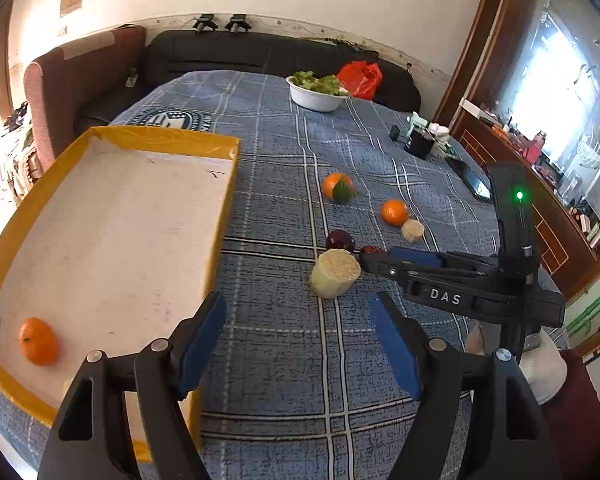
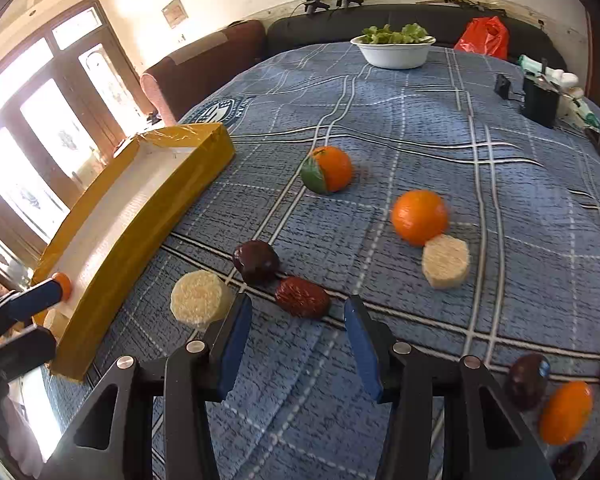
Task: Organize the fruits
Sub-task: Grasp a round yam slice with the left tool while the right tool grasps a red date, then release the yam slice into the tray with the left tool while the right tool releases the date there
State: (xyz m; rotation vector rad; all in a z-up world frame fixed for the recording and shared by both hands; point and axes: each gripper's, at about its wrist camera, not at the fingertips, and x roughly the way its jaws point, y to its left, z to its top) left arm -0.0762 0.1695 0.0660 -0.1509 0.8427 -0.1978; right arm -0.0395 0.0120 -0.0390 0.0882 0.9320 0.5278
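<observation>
A yellow-rimmed tray [image 1: 156,134] lies at the left and holds one orange [image 1: 38,341]. It also shows in the right wrist view [image 2: 148,216]. My left gripper [image 1: 298,322] is open and empty over the cloth beside the tray. My right gripper [image 2: 296,322] is open, just short of a red date [image 2: 302,297]. It also shows in the left wrist view [image 1: 380,258]. Nearby lie a dark plum [image 2: 256,261], two pale sugarcane pieces [image 2: 198,297] [image 2: 446,261], an orange [image 2: 419,217] and a green-orange mandarin [image 2: 326,169].
A white bowl of greens [image 2: 394,49] stands at the far end of the blue plaid cloth [image 2: 420,128]. A black box [image 2: 540,101] and small items sit at the far right. More fruit, an orange [image 2: 566,412] and dark plums [image 2: 526,380], lies at the near right.
</observation>
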